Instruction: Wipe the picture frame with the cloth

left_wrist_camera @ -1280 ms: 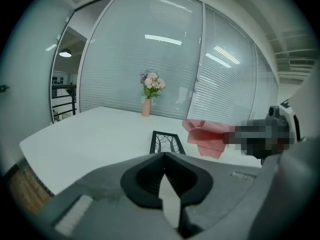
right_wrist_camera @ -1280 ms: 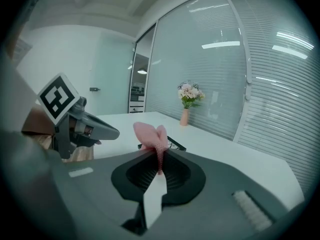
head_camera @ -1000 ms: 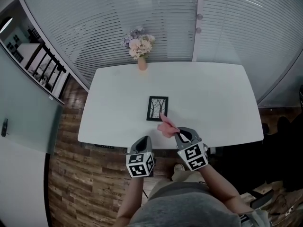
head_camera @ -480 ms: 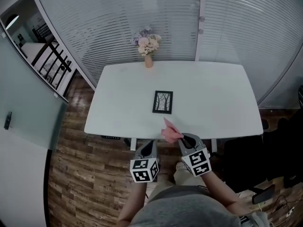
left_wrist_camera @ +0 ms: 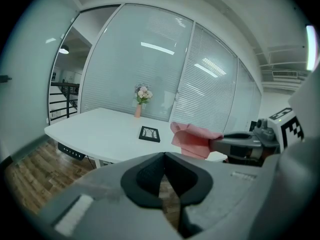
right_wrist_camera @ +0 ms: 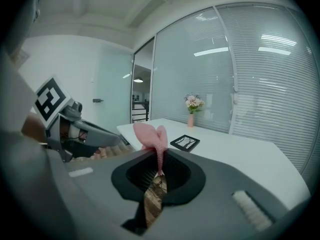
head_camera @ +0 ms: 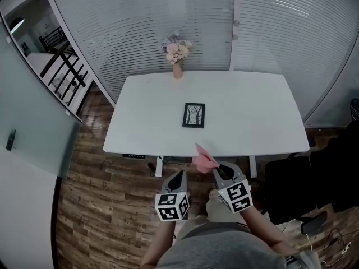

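1. Right gripper (right_wrist_camera: 159, 157): jaws are pressed together on a corner of the pink cloth (right_wrist_camera: 149, 133). The rest of the cloth is bunched and stands up above the jaw tips.
2. Left gripper (left_wrist_camera: 164, 155): jaws are closed tip to tip, with nothing pinched between them.
3. Both grippers are held side by side short of the white table (head_camera: 255, 108), over the wood floor (head_camera: 112, 206). In the head view, the cloth is seen over the table's near edge.
4. Picture frame (head_camera: 193, 115): a black frame laid flat near the table's middle, well apart from the cloth and both grippers. It is touched by neither gripper.
5. A vase of flowers (head_camera: 177, 55) is seen at the table's far edge, beyond the frame, in front of the glass wall with blinds (head_camera: 269, 27).
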